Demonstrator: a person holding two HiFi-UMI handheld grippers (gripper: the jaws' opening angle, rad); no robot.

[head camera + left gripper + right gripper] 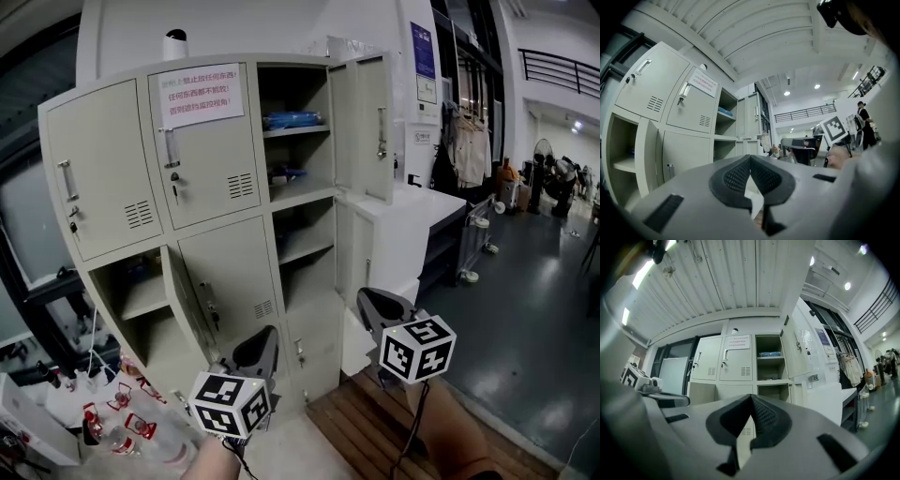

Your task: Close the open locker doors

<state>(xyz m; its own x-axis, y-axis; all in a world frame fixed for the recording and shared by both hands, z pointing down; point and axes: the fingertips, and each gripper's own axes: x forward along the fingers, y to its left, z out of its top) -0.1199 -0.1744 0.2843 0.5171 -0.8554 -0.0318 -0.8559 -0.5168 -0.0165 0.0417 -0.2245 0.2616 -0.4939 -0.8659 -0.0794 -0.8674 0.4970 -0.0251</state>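
Observation:
A beige locker cabinet [202,187] stands ahead. Its top right door [364,122] hangs open, showing shelves with blue items [292,120]. Below it a second door [354,251] is open too. In the left column a middle-row door [192,305] is swung out from its open compartment [131,291]. The two top doors to the left are closed, one bearing a paper notice [200,96]. My left gripper [255,354] [750,157] and right gripper [380,309] [751,397] point level at the cabinet, apart from it. Both are shut and hold nothing.
A white counter [412,211] adjoins the cabinet's right side. Wooden slats [375,422] cover the floor under me. Red and white items [122,412] lie at the lower left. Clothes [469,141] hang at the back right, and a white cylinder [175,44] sits atop the cabinet.

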